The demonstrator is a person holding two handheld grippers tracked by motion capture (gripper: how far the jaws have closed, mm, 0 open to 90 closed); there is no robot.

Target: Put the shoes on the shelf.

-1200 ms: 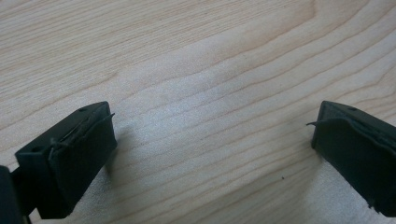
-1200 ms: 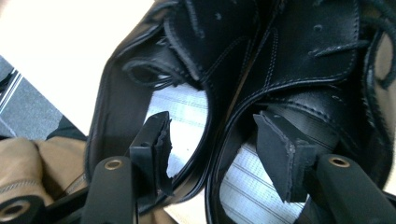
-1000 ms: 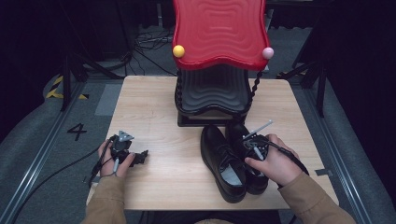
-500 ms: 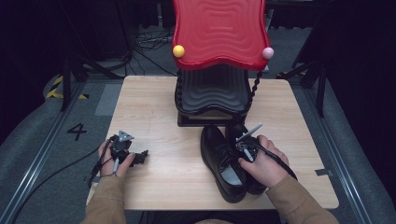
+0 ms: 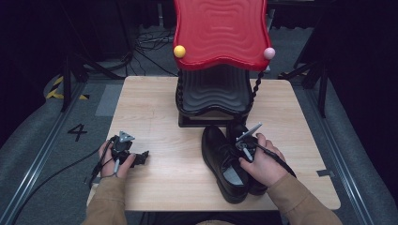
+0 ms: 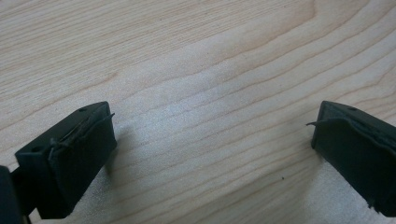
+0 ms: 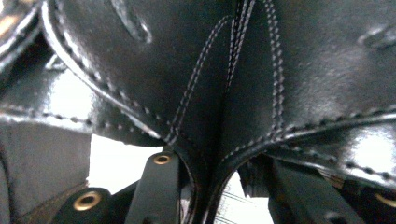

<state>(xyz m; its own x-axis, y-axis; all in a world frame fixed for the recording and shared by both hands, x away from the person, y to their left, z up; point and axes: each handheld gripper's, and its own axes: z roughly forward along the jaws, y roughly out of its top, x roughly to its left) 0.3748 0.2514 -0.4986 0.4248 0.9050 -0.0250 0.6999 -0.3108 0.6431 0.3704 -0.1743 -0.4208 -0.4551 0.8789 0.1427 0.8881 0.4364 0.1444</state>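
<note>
Black leather shoes [image 5: 224,161] stand as a pair near the table's [image 5: 155,108] front edge, just before a red-topped rack [image 5: 219,33]. The right tool [image 5: 245,143], jaws just closing, pinches the right shoe's [image 7: 233,74] leather. The left tool [image 5: 123,152] rests spread on bare wood

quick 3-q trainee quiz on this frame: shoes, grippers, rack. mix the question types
1. True or false: the left gripper holds a shoe.
2. What is the right gripper working on? A) the red two-tier rack B) the right black leather shoe C) the yellow ball
3. How many black shoes stand on the wooden table?

Key: 1 false, its jaws stand apart over bare wood. 2 B, the jaws have just been closing on its leather edge by the eyelets. 3 two, side by side.
</note>
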